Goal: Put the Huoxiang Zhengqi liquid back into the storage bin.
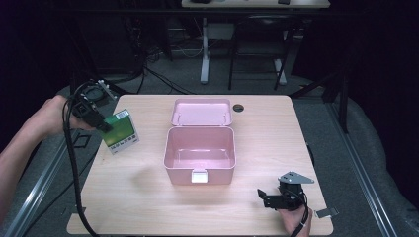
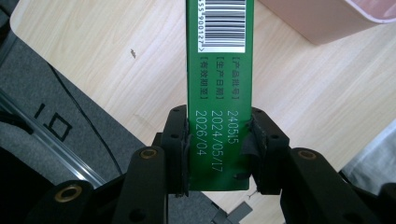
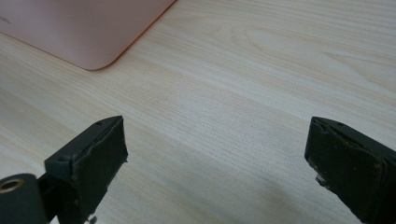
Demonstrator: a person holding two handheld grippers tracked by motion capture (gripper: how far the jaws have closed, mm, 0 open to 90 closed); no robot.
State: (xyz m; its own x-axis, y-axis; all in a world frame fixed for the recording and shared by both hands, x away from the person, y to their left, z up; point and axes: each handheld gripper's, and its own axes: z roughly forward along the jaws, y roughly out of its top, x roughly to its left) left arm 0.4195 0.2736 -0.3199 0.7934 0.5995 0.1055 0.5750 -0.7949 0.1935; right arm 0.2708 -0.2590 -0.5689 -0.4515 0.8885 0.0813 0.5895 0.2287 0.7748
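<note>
Left gripper [image 2: 218,140] clamped on end of green box [image 1: 120,130], held above table [image 1: 123,197] left of open pink case [image 1: 199,157]. Right gripper [image 3: 215,163] wide open, empty. Risk: could have pivoted in the end-only grip and clipped the rim.

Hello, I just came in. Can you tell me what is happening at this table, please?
A person works at a wooden table with a hand-held tool in each hand. The left tool is shut on a green box and holds it in the air, left of an open pink case. The case looks empty, with its lid folded back. The right tool is near the table's front right corner, its jaws wide open over bare wood with nothing between them.
</note>
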